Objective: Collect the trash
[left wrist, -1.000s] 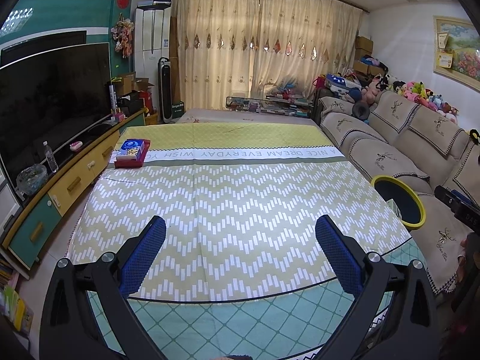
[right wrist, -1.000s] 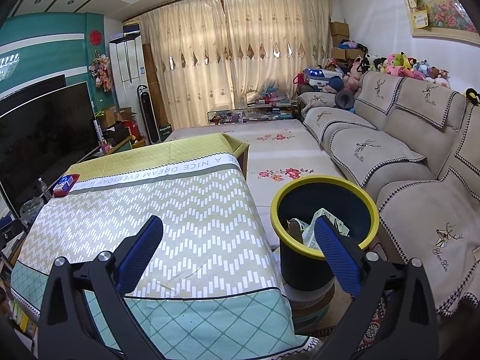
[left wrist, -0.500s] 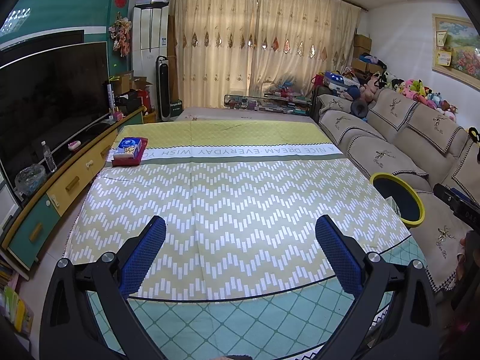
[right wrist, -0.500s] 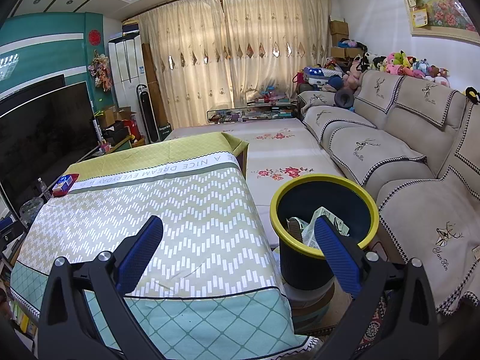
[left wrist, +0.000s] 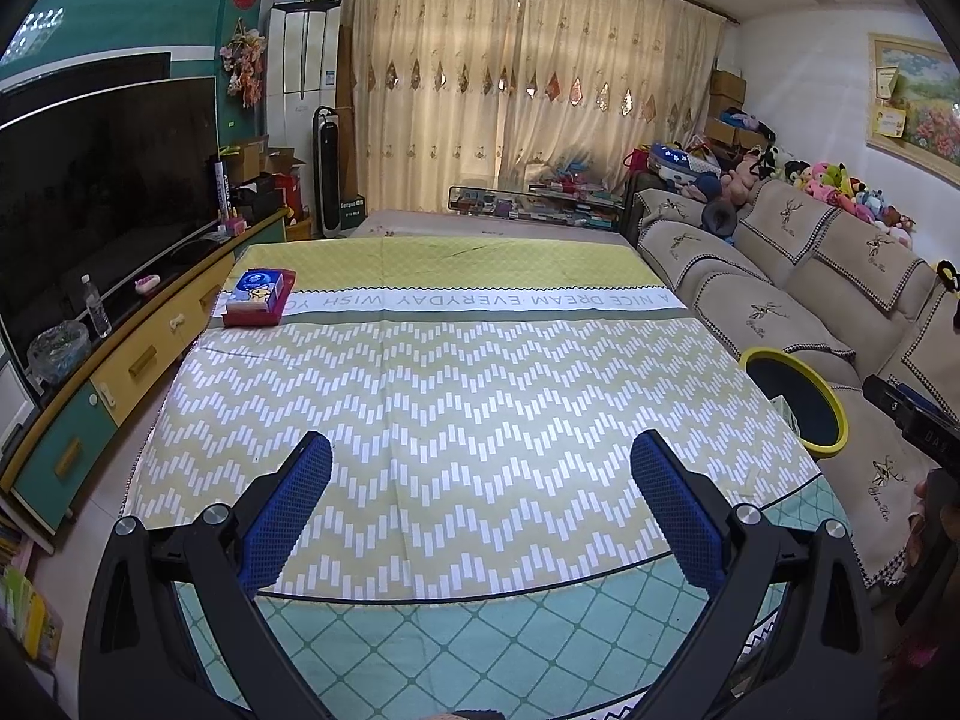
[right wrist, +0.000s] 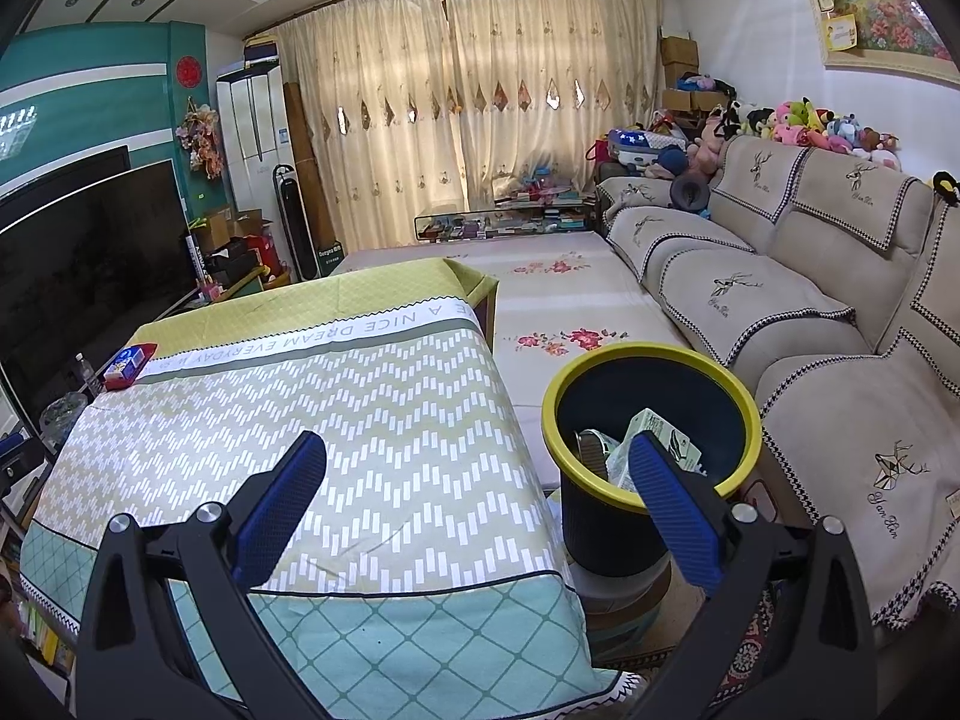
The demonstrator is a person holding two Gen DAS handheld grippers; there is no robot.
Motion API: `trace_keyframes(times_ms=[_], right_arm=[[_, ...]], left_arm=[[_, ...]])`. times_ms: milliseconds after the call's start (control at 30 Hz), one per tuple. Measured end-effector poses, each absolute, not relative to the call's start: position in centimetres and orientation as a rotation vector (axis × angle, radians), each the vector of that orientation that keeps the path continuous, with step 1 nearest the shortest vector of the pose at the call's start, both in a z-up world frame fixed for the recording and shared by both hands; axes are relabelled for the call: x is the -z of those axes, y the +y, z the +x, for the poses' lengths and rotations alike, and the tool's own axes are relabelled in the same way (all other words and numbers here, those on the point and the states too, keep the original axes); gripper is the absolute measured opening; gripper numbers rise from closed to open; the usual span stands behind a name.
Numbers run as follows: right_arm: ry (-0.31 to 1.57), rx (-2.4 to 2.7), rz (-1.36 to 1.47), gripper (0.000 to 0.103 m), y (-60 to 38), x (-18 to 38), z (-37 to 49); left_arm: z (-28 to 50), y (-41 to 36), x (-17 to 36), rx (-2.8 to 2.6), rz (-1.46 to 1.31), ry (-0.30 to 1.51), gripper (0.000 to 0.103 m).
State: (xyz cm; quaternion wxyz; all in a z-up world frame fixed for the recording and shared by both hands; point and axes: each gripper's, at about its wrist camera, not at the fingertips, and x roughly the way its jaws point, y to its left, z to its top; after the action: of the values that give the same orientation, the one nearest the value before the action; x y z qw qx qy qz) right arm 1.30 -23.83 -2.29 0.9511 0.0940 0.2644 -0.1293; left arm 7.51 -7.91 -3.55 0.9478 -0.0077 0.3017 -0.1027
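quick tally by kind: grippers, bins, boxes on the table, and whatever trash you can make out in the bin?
Grippers: 2, left gripper and right gripper, both open and empty
Bins: 1, the yellow-rimmed trash bin
Boxes on the table: 1, red tissue box at the far left corner
Trash pieces visible in the bin: at least 2, green-white carton and a darker item; more may be hidden
Total: 6

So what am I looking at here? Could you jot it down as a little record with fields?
setting: living room with sofa and TV
table: covered by a zigzag-patterned cloth
on table: a tissue box at the far corner
bin: yellow-rimmed trash bin between table and sofa
bin contents: crumpled wrappers
left gripper: open, holding nothing
right gripper: open, holding nothing
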Motion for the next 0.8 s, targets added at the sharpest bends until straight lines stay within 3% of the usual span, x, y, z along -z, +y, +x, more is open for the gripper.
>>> trace_keyframes(times_ms=[800], right_arm=[[0.545, 0.26, 0.199, 0.096, -23.93, 2.63, 1.66]], left_arm=[[7.67, -7.96, 3.64, 0.21, -0.014, 0.617, 0.098]])
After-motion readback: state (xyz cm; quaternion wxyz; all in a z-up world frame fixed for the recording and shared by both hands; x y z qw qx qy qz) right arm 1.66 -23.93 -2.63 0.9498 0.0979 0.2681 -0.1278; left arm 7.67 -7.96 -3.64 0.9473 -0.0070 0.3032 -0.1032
